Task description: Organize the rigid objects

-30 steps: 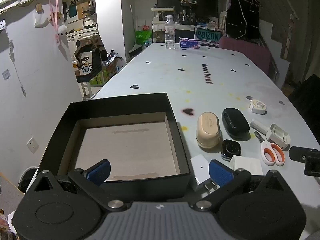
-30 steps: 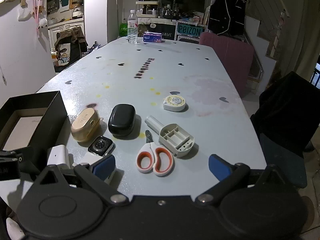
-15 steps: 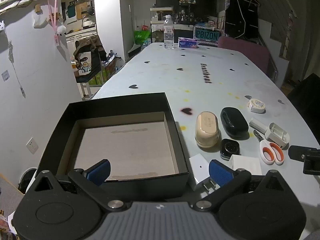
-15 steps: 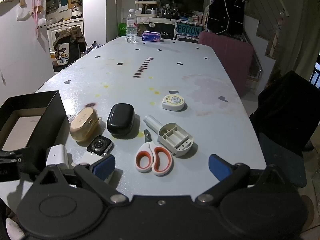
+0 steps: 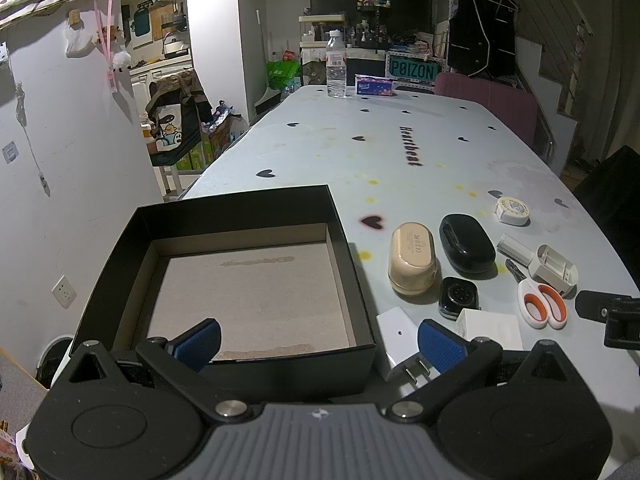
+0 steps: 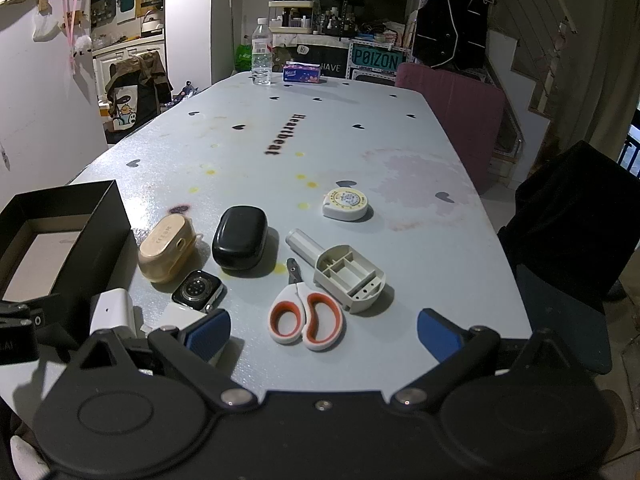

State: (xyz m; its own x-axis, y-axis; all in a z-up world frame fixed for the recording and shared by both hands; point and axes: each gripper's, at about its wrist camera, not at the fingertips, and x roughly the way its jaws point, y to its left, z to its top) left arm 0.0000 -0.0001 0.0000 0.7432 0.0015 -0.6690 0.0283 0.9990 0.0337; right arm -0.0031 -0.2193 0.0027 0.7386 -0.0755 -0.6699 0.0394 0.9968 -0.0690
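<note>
An open black box with a bare cardboard floor stands at the table's near left; it also shows in the right wrist view. To its right lie a beige case, a black case, a watch body, a white charger plug, a white cube, orange-handled scissors, a grey plastic holder and a round tape measure. My left gripper is open and empty over the box's near wall. My right gripper is open and empty just before the scissors.
A water bottle and a tissue pack stand at the table's far end. A dark chair is at the right edge, a pink chair farther back. A white wall runs along the left.
Both grippers have drifted slightly back and left, so the objects sit a little lower in view. Both stay open; nothing on the table has moved.
</note>
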